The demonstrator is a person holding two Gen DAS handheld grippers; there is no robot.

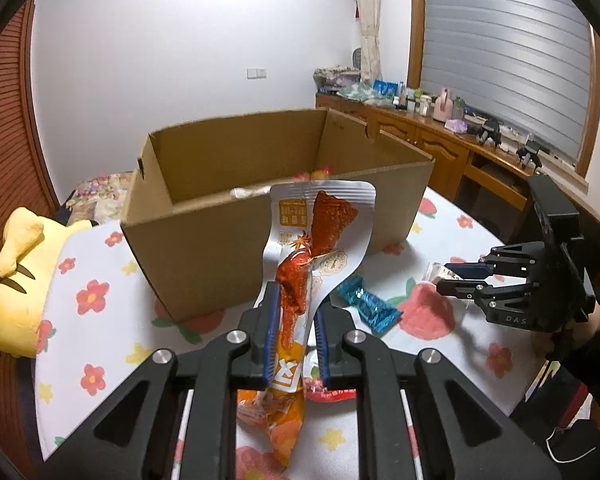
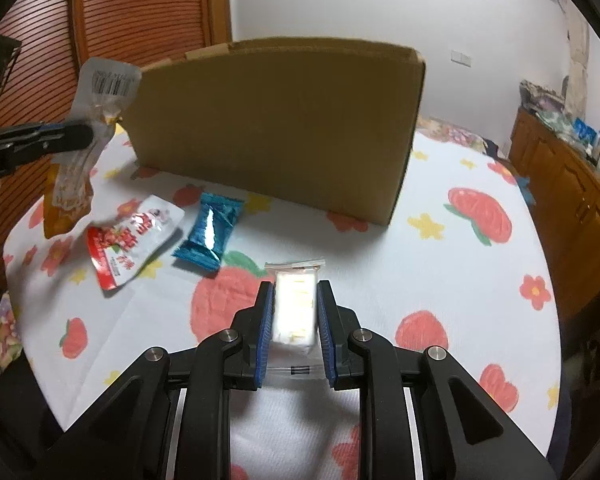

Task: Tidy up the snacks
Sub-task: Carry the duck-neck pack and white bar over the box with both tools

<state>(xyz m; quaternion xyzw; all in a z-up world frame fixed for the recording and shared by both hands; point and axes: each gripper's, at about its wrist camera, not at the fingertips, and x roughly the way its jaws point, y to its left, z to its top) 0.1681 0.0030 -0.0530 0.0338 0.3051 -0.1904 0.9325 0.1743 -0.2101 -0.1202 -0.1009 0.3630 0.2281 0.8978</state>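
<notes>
My left gripper (image 1: 296,300) is shut on an orange and silver snack pouch (image 1: 320,232) and holds it upright above the table, in front of the open cardboard box (image 1: 204,240). From the right wrist view the same pouch (image 2: 96,92) hangs in the left gripper (image 2: 88,132) beside the box (image 2: 276,120). My right gripper (image 2: 294,300) is shut on a white snack packet (image 2: 294,312) low over the tablecloth; it also shows in the left wrist view (image 1: 448,280). A blue wrapped candy (image 2: 208,236) and a red and white packet (image 2: 132,240) lie on the table.
The table has a floral white cloth (image 2: 440,272). A yellow plush toy (image 1: 16,280) sits at its left edge. A wooden sideboard (image 1: 440,140) with bottles and clutter stands along the window wall. Something pale lies inside the box (image 1: 252,191).
</notes>
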